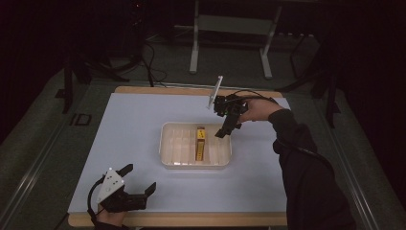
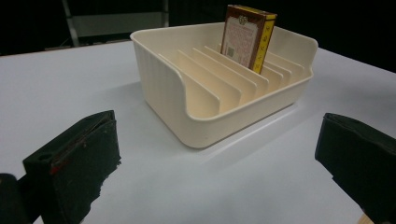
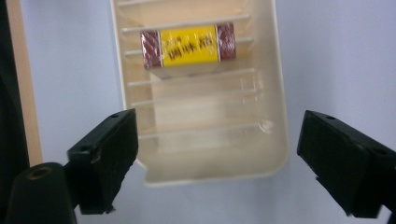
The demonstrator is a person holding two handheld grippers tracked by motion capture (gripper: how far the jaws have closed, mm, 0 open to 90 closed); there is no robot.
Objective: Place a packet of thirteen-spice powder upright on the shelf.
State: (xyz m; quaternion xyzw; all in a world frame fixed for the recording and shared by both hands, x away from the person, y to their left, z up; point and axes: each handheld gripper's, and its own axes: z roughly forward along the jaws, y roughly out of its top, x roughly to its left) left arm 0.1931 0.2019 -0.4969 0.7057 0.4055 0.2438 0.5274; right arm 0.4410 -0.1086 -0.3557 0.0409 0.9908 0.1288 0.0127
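Cream-coloured plastic is what the one slotted rectangular tray [image 1: 165,143] is made of, and it sits near the middle of the white table mat [image 1: 129,124]. One red-brown and yellow cardboard box [image 1: 200,143] is stood on edge in a slot between the tray's dividers; its lower part is hidden by them. In the high view its long axis is seen running away from the person, with the yellow edge facing up. The printing on it is too blurred to be read. Two grippers are counted. The right gripper [image 1: 227,130] is held above the tray's right side, jaws spread and empty. The left gripper [image 1: 141,179] is kept near the table's front edge, jaws wide apart, nothing between them
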